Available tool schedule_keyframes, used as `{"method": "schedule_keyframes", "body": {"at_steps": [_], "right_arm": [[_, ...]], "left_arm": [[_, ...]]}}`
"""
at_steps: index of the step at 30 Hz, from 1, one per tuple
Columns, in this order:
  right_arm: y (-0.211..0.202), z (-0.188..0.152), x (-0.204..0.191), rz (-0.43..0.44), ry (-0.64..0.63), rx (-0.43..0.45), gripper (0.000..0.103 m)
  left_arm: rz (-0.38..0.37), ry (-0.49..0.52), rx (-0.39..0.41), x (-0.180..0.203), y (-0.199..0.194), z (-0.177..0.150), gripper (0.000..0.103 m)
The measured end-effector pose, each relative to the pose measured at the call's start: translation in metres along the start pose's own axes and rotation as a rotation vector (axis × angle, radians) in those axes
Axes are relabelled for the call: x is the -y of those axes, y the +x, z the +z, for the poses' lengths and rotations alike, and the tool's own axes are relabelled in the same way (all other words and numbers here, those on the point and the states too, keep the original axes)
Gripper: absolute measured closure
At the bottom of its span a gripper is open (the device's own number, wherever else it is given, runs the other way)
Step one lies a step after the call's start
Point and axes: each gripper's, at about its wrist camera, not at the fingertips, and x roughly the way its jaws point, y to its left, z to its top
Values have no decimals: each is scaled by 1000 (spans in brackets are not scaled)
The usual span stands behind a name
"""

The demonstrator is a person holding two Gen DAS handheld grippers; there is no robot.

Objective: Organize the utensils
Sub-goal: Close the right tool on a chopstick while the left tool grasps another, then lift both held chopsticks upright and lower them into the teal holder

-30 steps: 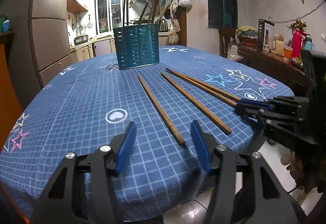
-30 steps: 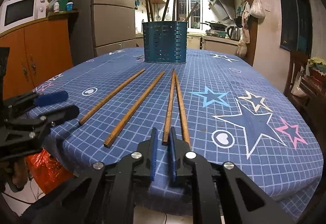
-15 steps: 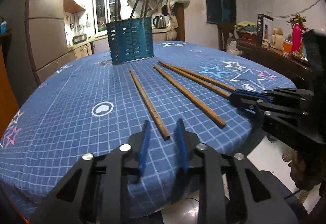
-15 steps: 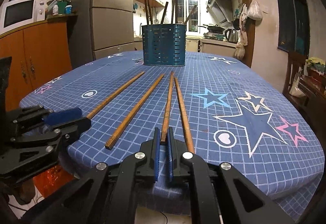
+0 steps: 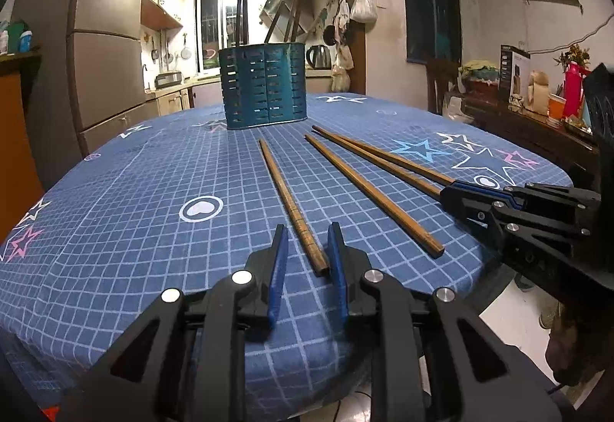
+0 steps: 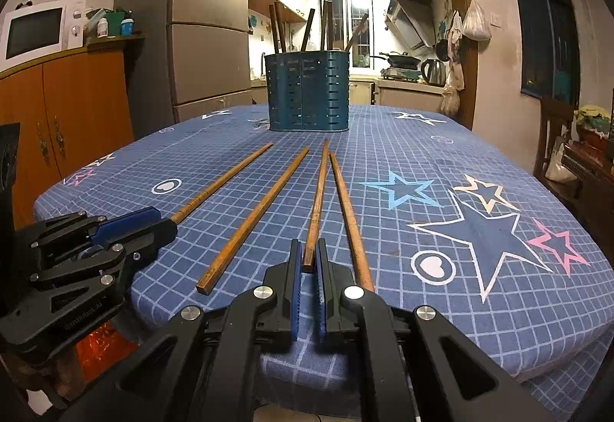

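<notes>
Blue checked cloth with star and heart prints covers the tabletop [image 6: 441, 153]; the items on it are listed for you from the near edge outward.

1. Left tongs [image 5: 307, 228]: they have just been closing and now stand narrowly apart. The butt of the leftmost brown wooden chopstick [image 5: 291, 199] lies between them, against one pad, with a gap at the other. It is not pinched.
2. Right tongs [image 6: 308, 243]: clamped on the very end of the third brown wooden chopstick [image 6: 316, 207].
3. Second brown wooden chopstick [image 6: 257, 215]: loose on the cloth between the two above.
4. Fourth brown wooden chopstick [image 6: 347, 215]: just beside the clamped one, its near end hidden under your right tongs.
5. Teal perforated metal utensil holder [image 6: 307, 96]: upright at the far side, dark sticks standing in it.

Hazards, as judged: your off-centre left stick may skid sideways when you close. The end-held right stick may droop or swivel on lifting. The fourth may be nudged over the near edge.

Writing: faint lettering on the left tool's body is unreadable, and nothing else is legible.
</notes>
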Motion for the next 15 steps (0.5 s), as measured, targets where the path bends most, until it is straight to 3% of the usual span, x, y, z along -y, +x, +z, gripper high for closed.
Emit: {"method": "schedule_keyframes", "body": {"at_steps": [8, 10, 15], "right_arm": [[-1, -5, -6, -25, -8, 25, 94], [-2, -8, -7, -29, 2, 45, 95], [-8, -12, -9, -37, 4, 82, 96]], "left_arm": [[11, -31, 28, 1, -2, -5, 84], [20, -43, 33, 0, -3, -6, 94], [20, -53, 33, -3, -5, -4, 98]]}}
